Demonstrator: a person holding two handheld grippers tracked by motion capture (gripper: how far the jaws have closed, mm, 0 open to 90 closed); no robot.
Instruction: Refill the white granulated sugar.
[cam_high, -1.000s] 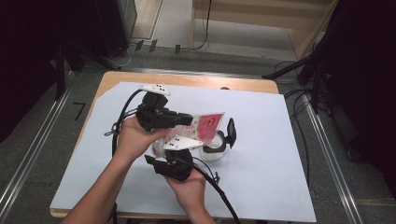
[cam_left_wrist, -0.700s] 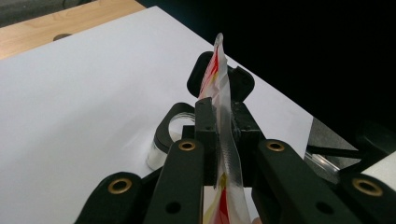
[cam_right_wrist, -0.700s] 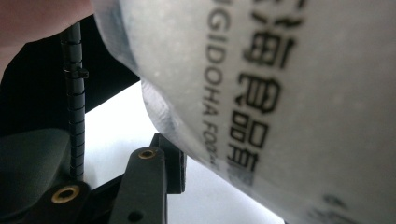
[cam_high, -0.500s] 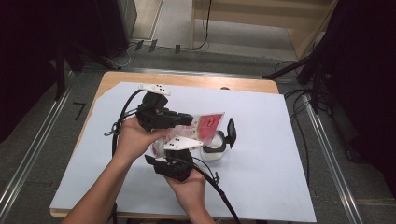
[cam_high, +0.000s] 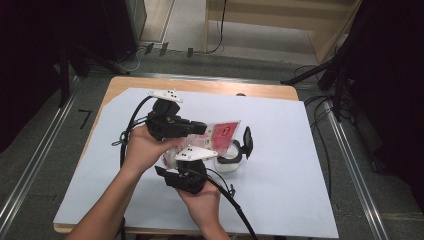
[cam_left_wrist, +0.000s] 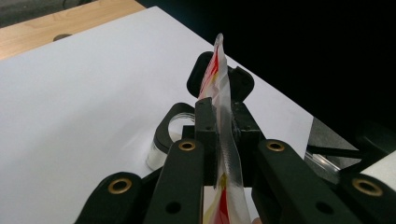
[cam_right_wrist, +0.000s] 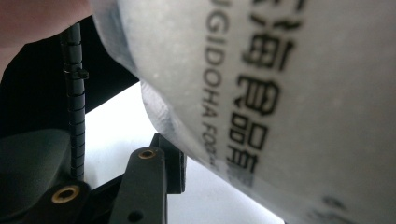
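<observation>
Two black jaws of the left gripper (cam_left_wrist: 223, 140) are seen clamped on a thin, glossy plastic packet (cam_left_wrist: 225, 154), red and yellow print on clear, crinkled film, held edge-up above the white sheet (cam_left_wrist: 84, 88). In the high view the packet (cam_high: 220, 134) is held over a small round clear jar (cam_high: 229, 162) with a black hinged lid (cam_high: 247, 141) standing open; contents cannot be told. The right gripper (cam_high: 192, 165) sits below the packet; whether its jaws grasp it cannot be told. Black lettering is seen on the pale film (cam_right_wrist: 280, 93), partly readable as "GIDOHA FOO", beside Chinese characters.
</observation>
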